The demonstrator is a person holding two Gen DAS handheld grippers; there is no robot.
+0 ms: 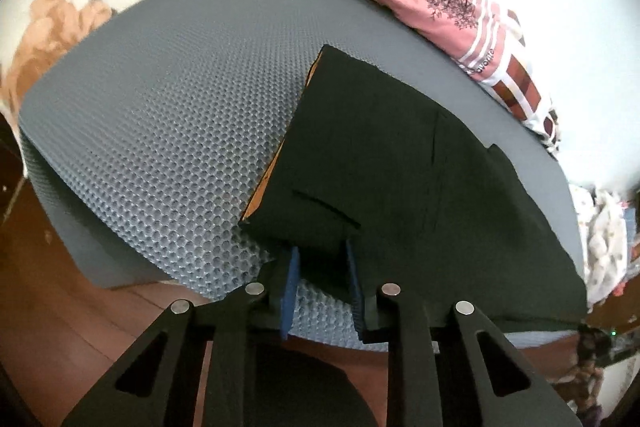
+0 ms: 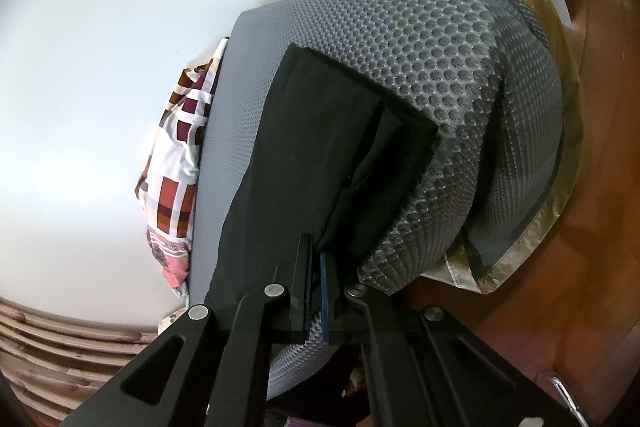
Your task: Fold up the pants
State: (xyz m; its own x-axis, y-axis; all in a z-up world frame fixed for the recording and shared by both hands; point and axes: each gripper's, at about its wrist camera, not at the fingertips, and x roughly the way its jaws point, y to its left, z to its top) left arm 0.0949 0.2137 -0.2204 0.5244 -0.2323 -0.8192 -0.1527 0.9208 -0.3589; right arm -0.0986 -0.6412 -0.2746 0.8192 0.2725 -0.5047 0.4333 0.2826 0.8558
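Left gripper [image 1: 322, 267] sits with its jaws apart around the near edge of the pants [image 1: 400, 163], not pinching yet as far as I can tell. The pants lie flat on the grey mat [image 1: 160, 131], looking already folded at least once, so probably another fold or two left. Right gripper [image 2: 316, 267] is clamped on the pants' near edge. Clothes pile [image 1: 460, 23] sits far right, clear of the fold I think.

Left hand-held gripper [image 1: 322, 269] sits at the pants' [image 1: 400, 163] near edge, fingers apart around the fabric — right hand-held gripper [image 2: 316, 267] is nearly closed, pinching the pants' edge.
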